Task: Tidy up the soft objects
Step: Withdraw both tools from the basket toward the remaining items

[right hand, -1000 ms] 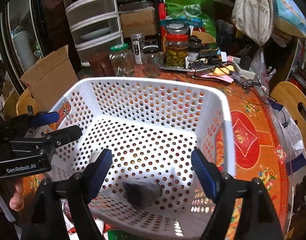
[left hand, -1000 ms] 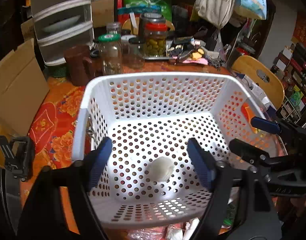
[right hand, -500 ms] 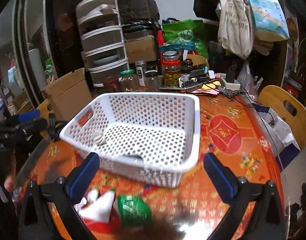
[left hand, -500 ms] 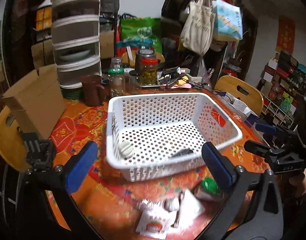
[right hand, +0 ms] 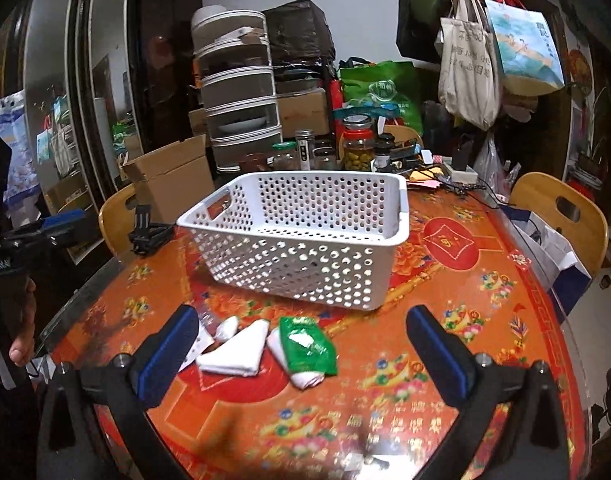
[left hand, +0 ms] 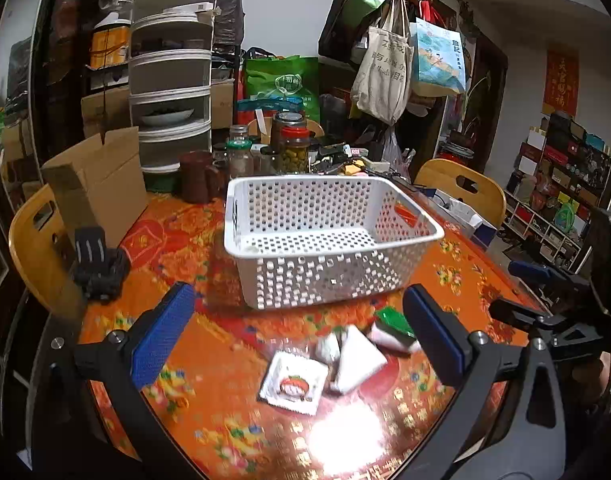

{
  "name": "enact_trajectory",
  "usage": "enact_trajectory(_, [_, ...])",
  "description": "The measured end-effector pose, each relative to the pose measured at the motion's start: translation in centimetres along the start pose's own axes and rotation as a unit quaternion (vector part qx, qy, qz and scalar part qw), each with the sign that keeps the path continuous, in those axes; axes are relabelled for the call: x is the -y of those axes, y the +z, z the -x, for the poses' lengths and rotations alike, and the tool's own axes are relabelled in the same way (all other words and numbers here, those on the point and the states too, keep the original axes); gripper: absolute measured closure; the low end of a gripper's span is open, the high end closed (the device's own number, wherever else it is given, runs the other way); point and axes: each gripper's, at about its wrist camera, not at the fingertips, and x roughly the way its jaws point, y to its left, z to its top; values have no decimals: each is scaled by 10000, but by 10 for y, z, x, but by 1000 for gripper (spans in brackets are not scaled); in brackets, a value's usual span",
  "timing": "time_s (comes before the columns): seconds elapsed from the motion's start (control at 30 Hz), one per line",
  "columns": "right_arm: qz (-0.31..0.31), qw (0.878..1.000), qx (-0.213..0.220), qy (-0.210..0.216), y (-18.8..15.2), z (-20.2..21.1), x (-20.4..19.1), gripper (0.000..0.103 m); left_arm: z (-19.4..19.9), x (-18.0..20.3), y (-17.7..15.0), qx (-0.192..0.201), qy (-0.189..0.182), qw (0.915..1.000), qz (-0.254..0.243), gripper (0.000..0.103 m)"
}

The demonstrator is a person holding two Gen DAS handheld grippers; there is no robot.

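Two grippers hang spread and empty above the table: our left gripper and our right gripper each show blue pads wide apart with nothing between them. We judge we are between picks — poised over the loose pile, with the next soft item not yet chosen.

The white perforated plastic basket stands upright on the orange floral tablecloth, beyond the pile. In the left wrist view a small pale round thing shows by its near left corner; we cannot tell more about it.

The pile lies near the basket's front wall, apart from it. From the right wrist view we see a folded white cloth, wedge-shaped, its long axis running diagonally from lower left to upper right, narrow end toward the basket. Just beside it lies a green glossy soft packet, long axis running roughly away from us, resting partly on a second white cloth. A small white rolled piece touches the wedge's far end, and a flat white sachet with a red picture lies on the left.

Next, we judge, the right gripper should drop over the green packet and close across its short width — the glossy film may slip, so a firm central bite helps.
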Motion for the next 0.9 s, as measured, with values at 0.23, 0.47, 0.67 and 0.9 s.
enact_trajectory(0.23, [-92, 9998, 139, 95, -25, 20, -12, 0, -13, 6, -49, -321, 136, 9994, 24, 0])
enact_trajectory(0.47, [-196, 9996, -160, 85, -47, -17, -5, 0, -59, -9, -89, -832, 49, 9960, 311, 0])
enact_trajectory(0.67, [-289, 9979, -562, 151, -61, -60, 2, 11, -94, -13, -106, -1094, 64, 9938, 209, 0])
enact_trajectory(0.9, [-244, 9961, -839, 143, -67, -92, 1, 28, -123, -14, -119, -1371, 6, 9904, 161, 1])
